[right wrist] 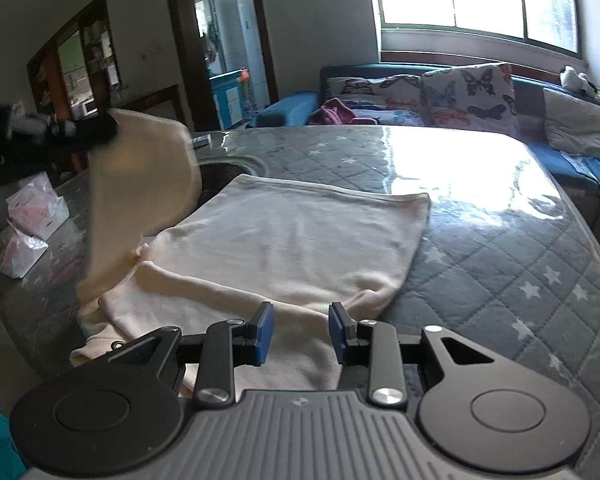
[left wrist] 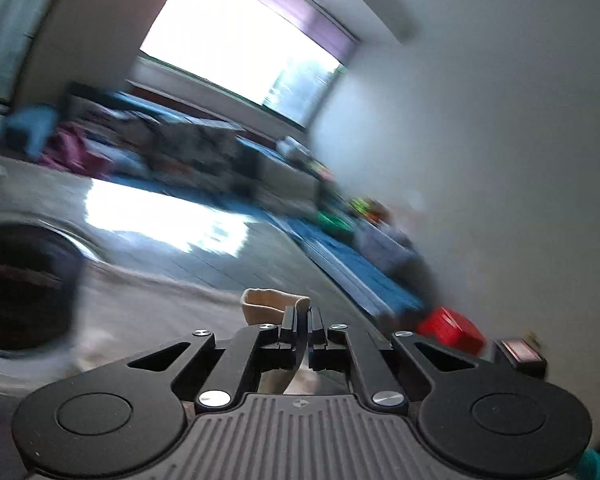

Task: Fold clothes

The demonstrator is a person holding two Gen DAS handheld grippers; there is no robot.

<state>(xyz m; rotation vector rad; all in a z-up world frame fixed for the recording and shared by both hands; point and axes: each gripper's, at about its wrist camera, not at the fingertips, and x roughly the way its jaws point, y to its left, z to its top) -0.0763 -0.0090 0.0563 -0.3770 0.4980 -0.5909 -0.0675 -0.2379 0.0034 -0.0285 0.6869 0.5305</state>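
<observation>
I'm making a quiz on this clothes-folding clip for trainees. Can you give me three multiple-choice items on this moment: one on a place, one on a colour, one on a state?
1. Where does the cream garment lie?
A. on the grey quilted table
B. on the sofa
C. on the floor

2. What colour are the pads of the right gripper?
A. red
B. blue
C. green

3. What is the left gripper doing?
A. standing wide open
B. resting shut on nothing
C. pinching a lifted part of the garment

Answers:
1 A: the garment is spread on the star-patterned table, in front of the sofa.
2 B: both pads show blue in the right wrist view.
3 C: cream cloth is clamped between the shut fingers, and the right wrist view shows that part raised.
</observation>
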